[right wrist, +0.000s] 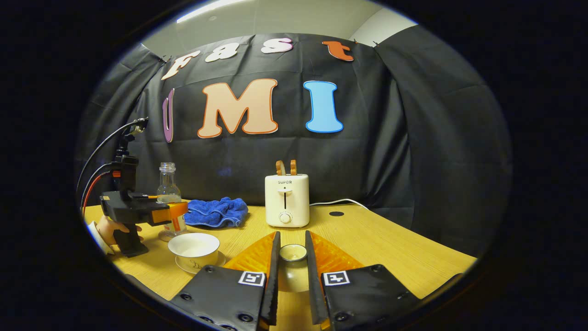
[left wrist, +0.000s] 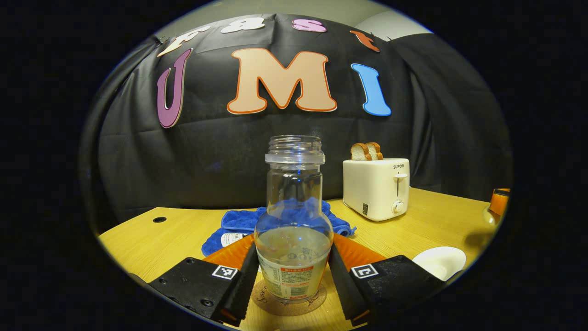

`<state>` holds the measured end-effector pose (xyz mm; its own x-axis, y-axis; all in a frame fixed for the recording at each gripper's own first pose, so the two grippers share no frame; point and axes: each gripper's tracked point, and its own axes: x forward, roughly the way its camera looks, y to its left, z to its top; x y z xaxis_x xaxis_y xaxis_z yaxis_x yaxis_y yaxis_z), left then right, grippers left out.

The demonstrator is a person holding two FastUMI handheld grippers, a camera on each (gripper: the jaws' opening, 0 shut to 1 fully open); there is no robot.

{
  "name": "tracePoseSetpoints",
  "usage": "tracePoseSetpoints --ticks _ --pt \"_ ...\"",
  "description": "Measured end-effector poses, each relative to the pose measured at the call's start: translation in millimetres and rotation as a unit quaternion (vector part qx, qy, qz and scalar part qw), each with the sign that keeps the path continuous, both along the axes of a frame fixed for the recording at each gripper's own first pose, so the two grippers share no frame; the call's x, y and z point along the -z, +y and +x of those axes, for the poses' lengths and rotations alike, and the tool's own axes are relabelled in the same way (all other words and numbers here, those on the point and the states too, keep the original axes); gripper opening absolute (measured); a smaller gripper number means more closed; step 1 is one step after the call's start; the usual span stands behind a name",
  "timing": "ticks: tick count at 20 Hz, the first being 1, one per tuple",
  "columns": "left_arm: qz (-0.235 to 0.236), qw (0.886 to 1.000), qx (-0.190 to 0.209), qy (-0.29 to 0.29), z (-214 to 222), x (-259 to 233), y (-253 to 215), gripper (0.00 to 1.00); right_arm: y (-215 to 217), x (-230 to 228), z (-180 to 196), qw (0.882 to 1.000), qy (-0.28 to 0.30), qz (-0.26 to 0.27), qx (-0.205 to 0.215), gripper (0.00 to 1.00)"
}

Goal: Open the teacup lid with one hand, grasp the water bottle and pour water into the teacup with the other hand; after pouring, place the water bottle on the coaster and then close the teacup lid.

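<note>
The clear water bottle [left wrist: 294,230], uncapped and partly filled, stands upright on the round cork coaster [left wrist: 288,304]. My left gripper [left wrist: 292,271] is shut on the bottle's lower body, one finger against each side. From the right gripper view the same bottle [right wrist: 167,189] rises behind the left gripper [right wrist: 177,212], which a hand [right wrist: 108,230] holds. The white teacup [right wrist: 193,244] sits uncovered on its saucer [right wrist: 198,264], just right of the coaster; its rim also shows as a white cup [left wrist: 439,262]. My right gripper [right wrist: 292,257] is shut on the knob of the teacup lid [right wrist: 293,252], low over the table.
A cream toaster [right wrist: 287,200] with two bread slices stands at the back, its white cable [right wrist: 340,201] trailing right. A blue towel [right wrist: 215,211] lies crumpled behind the bottle. The wooden table [right wrist: 390,248] has a round hole [right wrist: 336,214] near the back wall.
</note>
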<state>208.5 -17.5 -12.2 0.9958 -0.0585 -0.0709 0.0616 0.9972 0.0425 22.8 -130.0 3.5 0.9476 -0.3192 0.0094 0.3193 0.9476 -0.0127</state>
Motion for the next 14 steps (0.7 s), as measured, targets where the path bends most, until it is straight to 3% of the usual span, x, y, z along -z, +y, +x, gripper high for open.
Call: tracePoseSetpoints --ticks 2,5,14 --pt "-0.004 1.000 -0.001 -0.003 -1 0 0 0.75 0 0 0 1.000 0.000 0.000 0.000 0.31" --pt "-0.007 1.000 -0.002 -0.002 -2 0 1 0.90 0 0 0 1.000 0.000 0.000 0.000 0.31" --pt "-0.027 0.999 -0.029 -0.012 -15 -3 14 0.94 14 0 9 1.000 0.000 0.001 -0.026 0.31"
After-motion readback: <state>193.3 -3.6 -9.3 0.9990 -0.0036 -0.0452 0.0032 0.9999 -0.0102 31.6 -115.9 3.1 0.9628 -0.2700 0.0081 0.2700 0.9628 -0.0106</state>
